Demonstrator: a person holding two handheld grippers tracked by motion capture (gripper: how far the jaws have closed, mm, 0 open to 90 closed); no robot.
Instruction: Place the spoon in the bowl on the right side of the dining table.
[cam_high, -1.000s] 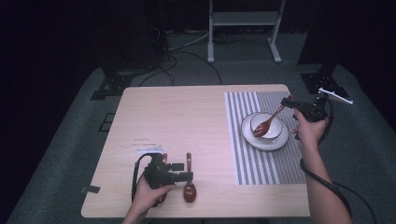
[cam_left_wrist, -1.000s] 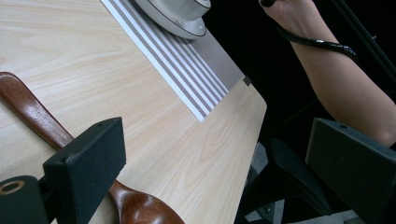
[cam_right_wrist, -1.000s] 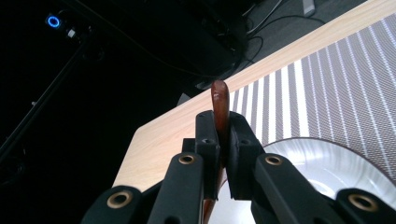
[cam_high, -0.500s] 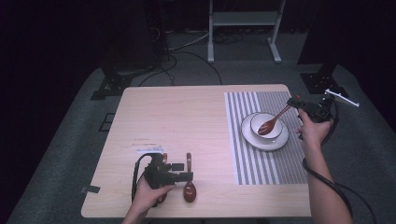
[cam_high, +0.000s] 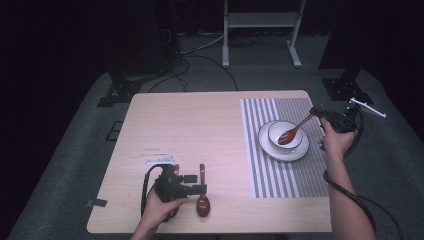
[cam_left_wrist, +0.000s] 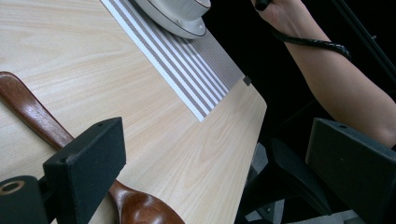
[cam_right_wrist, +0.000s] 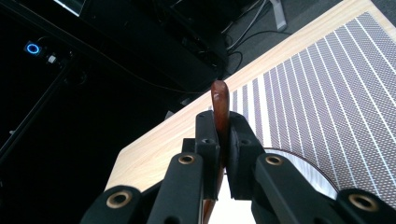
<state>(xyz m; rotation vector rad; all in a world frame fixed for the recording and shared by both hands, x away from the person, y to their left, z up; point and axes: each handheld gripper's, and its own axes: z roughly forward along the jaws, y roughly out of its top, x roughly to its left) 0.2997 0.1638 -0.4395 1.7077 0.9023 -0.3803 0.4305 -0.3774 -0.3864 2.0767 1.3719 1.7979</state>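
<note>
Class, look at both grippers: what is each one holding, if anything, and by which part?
The right gripper clamps a wooden spoon by its handle. The left gripper stands open beside another wooden spoon, holding nothing.

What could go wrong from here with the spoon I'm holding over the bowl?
The right claw pinches only the handle end of the wooden spoon, so it may pivot or slip as its head dips into the bowl. The bowl sits loose on its plate, so a push could slide or tip it. The left claw stands open beside the second spoon, near the table's front edge; a nudge might knock it off.
</note>
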